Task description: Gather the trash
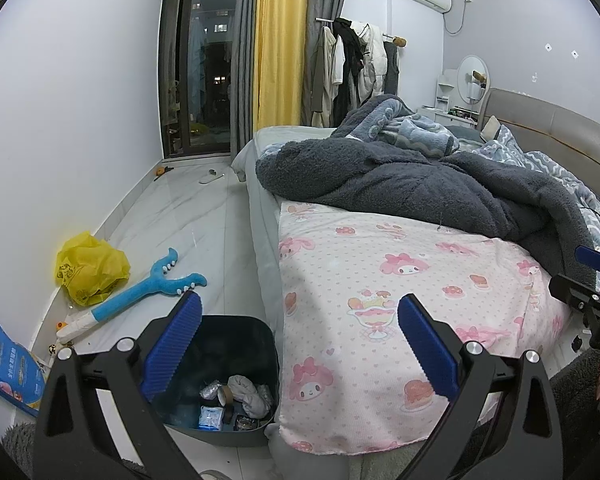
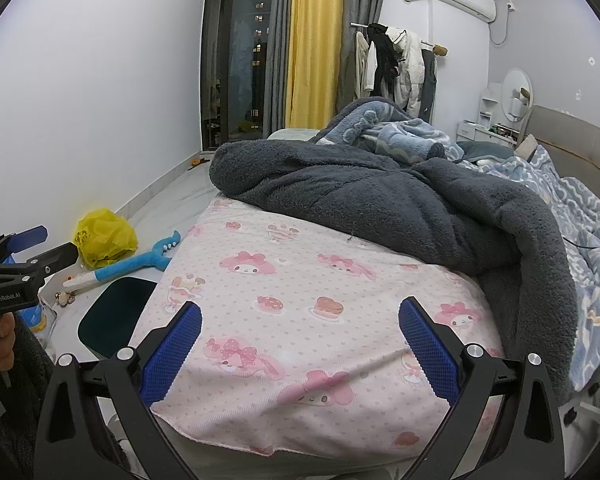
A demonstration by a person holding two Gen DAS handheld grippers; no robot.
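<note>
A dark bin (image 1: 236, 336) stands on the floor beside the bed and holds a grey rag, a tape roll and small packets (image 1: 232, 400). Its rim also shows in the right wrist view (image 2: 116, 312). My left gripper (image 1: 300, 308) is open and empty, above the bin and the bed's near corner. My right gripper (image 2: 300, 312) is open and empty over the pink cartoon sheet (image 2: 300, 280). A crumpled yellow plastic bag (image 1: 90, 268) lies by the wall. A blue snack bag (image 1: 8, 364) lies at the far left.
A blue and white toy guitar (image 1: 140, 296) lies on the tiled floor between the yellow bag and the bin. A dark grey fleece blanket (image 1: 420, 184) is heaped on the bed. A slipper (image 1: 211, 177) lies near the balcony door. A clothes rack (image 1: 356, 68) stands behind the bed.
</note>
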